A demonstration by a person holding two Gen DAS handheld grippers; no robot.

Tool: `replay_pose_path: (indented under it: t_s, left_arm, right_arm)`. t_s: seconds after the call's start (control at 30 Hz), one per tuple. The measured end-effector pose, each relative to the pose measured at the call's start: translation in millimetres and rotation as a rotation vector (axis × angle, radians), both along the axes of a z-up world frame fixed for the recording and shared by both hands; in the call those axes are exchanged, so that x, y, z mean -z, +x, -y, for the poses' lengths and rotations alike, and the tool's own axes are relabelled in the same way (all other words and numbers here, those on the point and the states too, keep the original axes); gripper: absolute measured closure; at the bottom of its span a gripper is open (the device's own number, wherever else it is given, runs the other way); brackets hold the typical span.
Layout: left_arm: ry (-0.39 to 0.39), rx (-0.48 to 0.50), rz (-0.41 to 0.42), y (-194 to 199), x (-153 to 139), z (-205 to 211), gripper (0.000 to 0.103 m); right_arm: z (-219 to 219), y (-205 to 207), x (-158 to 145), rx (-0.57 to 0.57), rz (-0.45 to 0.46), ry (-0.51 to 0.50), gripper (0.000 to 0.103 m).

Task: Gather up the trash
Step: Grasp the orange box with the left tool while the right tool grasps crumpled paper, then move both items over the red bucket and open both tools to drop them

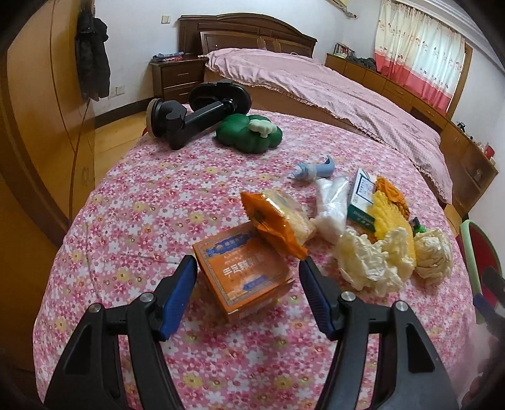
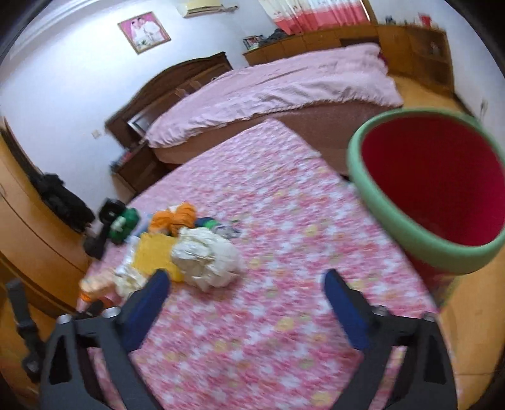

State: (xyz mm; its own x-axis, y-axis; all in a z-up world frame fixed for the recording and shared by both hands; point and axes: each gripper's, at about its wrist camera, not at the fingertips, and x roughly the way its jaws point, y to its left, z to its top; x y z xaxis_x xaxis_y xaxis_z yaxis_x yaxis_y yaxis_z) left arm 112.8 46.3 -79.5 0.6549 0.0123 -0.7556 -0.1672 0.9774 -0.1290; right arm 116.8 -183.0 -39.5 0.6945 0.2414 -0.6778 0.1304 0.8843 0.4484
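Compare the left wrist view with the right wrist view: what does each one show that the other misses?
Left wrist only: the left gripper, open around an orange box; an orange snack wrapper leaning on it; a green-and-white carton; a pale blue plastic piece.

Right wrist only: the open right gripper, empty over the cloth, the red bin's inside and a framed photo.

Both: the pink floral cloth, crumpled tissue, a green plush toy, a black holder, and the bed.
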Motion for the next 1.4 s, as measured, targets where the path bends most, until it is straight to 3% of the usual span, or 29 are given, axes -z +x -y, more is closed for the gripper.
replay_pose_path:
  t_s: [0.27, 0.4, 0.47, 0.67, 0.73, 1.07, 1.4]
  left_arm:
    - [0.026, -0.005, 0.007, 3, 7, -3, 0.043]
    - [-0.002, -0.047, -0.02, 4, 12, -11, 0.055]
    - [-0.027, -0.058, -0.017, 0, 12, -17, 0.055]
    - [-0.033, -0.048, 0.018, -13, 3, -22, 0.056]
    - [-0.04, -0.051, 0.041, -18, -4, -23, 0.056]
    - [-0.061, -0.034, 0.156, -41, -46, -20, 0.056]
    - [-0.088, 0.094, 0.204, -44, -73, 19, 0.056]
  right_arm:
    - [-33, 29, 10, -0.109, -0.016, -0.106, 0.0]
    - [-45, 47, 21, -0.137, -0.049, -0.155, 0.0]
    - [-46, 53, 26, -0.131, -0.052, -0.155, 0.003]
    - [-46, 51, 29, -0.133, -0.061, -0.136, 0.055]
    - [-46, 48, 27, -0.137, -0.058, -0.13, 0.06]
    - [-28, 15, -2, -0.111, 0.012, -0.112, 0.064]
    - [-1, -24, -36, -0.047, 0.097, -0.101, 0.064]
